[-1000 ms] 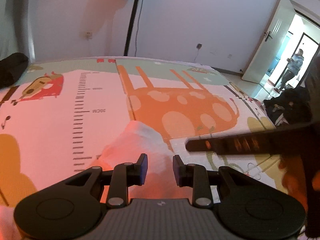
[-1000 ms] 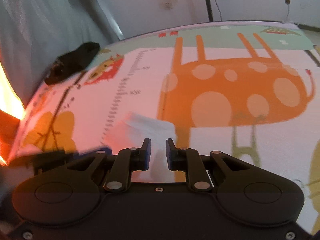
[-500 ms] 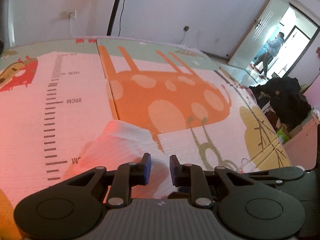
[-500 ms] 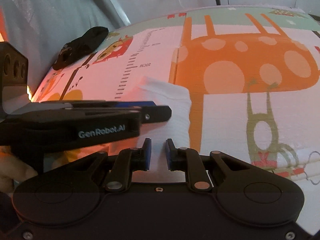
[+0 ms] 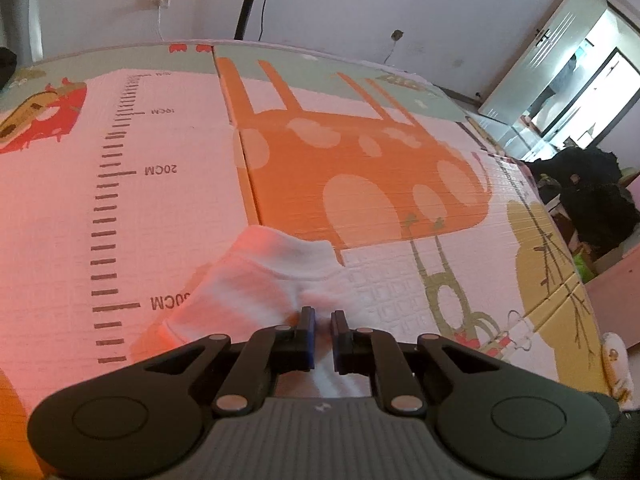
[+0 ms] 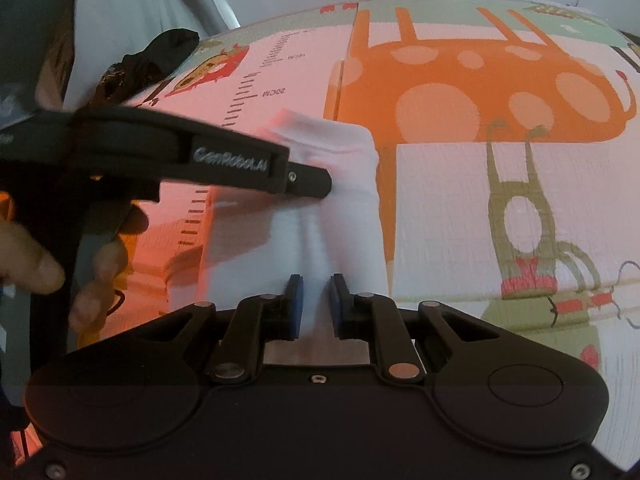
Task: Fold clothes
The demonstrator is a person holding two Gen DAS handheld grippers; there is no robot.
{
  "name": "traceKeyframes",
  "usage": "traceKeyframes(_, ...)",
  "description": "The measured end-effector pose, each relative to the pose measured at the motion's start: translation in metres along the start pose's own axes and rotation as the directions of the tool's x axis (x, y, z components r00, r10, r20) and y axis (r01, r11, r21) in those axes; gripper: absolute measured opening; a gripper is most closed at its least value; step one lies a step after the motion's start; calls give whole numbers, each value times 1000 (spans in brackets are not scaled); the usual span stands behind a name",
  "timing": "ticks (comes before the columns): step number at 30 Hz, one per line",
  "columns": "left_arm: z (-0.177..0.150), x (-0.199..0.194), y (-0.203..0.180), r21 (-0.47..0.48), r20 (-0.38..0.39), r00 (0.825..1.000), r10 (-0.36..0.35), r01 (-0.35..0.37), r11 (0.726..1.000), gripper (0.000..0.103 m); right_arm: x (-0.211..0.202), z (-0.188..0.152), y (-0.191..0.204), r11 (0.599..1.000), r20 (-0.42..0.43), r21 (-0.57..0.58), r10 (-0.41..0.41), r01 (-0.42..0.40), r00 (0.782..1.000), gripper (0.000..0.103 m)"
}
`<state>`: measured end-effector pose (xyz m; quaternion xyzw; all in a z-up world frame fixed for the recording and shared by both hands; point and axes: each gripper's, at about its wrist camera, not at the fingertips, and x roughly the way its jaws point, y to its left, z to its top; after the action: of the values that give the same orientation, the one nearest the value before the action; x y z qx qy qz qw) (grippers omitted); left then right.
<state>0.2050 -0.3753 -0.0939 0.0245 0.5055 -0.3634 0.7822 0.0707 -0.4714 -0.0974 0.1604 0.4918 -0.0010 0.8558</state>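
Observation:
A white garment (image 5: 256, 280) lies on the printed play mat (image 5: 360, 168), partly folded into a narrow strip. My left gripper (image 5: 322, 318) sits low over its near end with the jaws almost closed on a fold of the white cloth. In the right wrist view the garment (image 6: 340, 200) runs away from my right gripper (image 6: 316, 286), whose jaws stand a little apart with a ridge of the cloth between them. The left gripper (image 6: 320, 184) reaches in from the left over the garment.
A black garment (image 6: 148, 64) lies at the far left edge of the mat. A dark pile of clothes (image 5: 592, 200) sits beyond the mat's right edge near an open doorway (image 5: 572, 92). A lamp stand (image 5: 248, 0) rises behind the mat.
Both grippers have moved forward and down onto the white garment. The left jaws have closed further onto the cloth. The left gripper now crosses further over the garment in the right view.

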Motion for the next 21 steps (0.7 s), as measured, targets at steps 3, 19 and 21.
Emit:
traceKeyframes(3, 1, -1, 0, -1, 3, 1000, 17, -17, 1000, 13, -5, -8, 5, 1000, 12, -16, -9, 9, 1000, 14)
traceKeyframes(19, 5, -2, 7, -5, 21, 993, 113, -113, 994, 8, -10, -55, 13, 996, -82, 3, 85, -85, 993, 14)
traceKeyframes(21, 5, -3, 7, -7, 24, 992, 123, -123, 992, 8, -11, -59, 16, 996, -89, -7, 88, -89, 992, 14)
